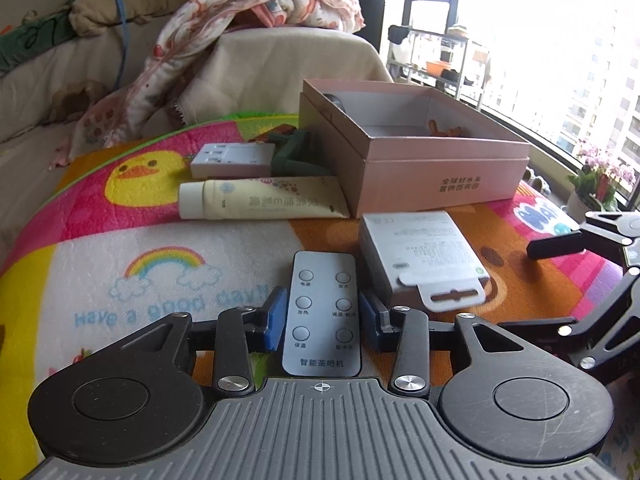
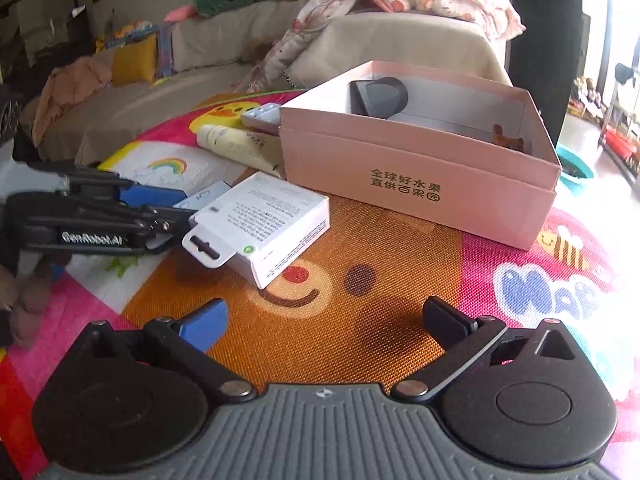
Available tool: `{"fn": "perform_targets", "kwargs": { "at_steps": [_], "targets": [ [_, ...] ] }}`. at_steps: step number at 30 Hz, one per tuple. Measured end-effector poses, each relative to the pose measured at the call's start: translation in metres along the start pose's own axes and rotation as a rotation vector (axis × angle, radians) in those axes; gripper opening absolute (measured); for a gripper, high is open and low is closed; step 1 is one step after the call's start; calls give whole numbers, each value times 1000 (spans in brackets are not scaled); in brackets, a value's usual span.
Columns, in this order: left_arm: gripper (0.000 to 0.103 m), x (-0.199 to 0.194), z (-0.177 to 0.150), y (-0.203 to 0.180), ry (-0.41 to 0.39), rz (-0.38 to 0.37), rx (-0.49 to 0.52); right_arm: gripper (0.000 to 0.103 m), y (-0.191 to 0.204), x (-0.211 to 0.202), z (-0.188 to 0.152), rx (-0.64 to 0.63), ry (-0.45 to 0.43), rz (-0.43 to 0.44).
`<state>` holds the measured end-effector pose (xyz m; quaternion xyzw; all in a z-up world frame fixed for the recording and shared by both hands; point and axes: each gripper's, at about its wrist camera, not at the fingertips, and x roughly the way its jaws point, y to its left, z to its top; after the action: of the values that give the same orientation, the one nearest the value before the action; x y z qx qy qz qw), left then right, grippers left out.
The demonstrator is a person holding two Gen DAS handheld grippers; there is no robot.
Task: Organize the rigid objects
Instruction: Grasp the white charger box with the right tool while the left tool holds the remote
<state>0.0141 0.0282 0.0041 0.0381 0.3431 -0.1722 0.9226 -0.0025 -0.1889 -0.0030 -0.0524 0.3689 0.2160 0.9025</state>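
Observation:
A grey remote (image 1: 322,300) with several round buttons lies lengthwise between the blue pads of my left gripper (image 1: 323,312), which is shut on its long sides. In the right wrist view that gripper (image 2: 160,204) comes in from the left with the remote (image 2: 204,196) at its tips. A white carton (image 1: 424,256) (image 2: 264,224) lies just right of the remote. Behind it stands an open pink box (image 1: 432,168) (image 2: 420,176) holding a dark grey object (image 2: 380,98) and a small brown toy (image 2: 508,140). My right gripper (image 2: 326,312) hangs open over the mat with nothing between its fingers.
A cream tube (image 1: 260,202), a white power adapter (image 1: 232,158) and a green object (image 1: 292,152) lie left of the pink box on the colourful play mat (image 1: 160,248). A sofa with a patterned blanket (image 1: 260,4) stands behind. A potted plant (image 1: 596,184) is by the window.

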Motion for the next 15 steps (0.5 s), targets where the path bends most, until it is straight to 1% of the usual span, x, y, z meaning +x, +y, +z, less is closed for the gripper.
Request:
{"fn": "perform_targets", "kwargs": {
  "at_steps": [4, 6, 8, 10, 12, 15],
  "targets": [
    [44, -18, -16, -1, -12, 21, 1, 101, 11, -5, -1, -33, 0, -7],
    [44, -26, -23, 0, -18, 24, -16, 101, 17, -11, 2, -10, -38, 16],
    [44, -31, -27, -1, -23, 29, -22, 101, 23, -15, 11, 24, -83, 12],
    [44, -32, -29, -2, -29, 29, -26, 101, 28, -12, 24, 65, -110, 4],
    [44, -32, -29, 1, -34, 21, -44, 101, 27, -5, 39, 114, -106, 14],
    [44, -33, -31, 4, -43, 11, -62, 101, 17, 1, 54, 204, -81, 66]
  ]
}}
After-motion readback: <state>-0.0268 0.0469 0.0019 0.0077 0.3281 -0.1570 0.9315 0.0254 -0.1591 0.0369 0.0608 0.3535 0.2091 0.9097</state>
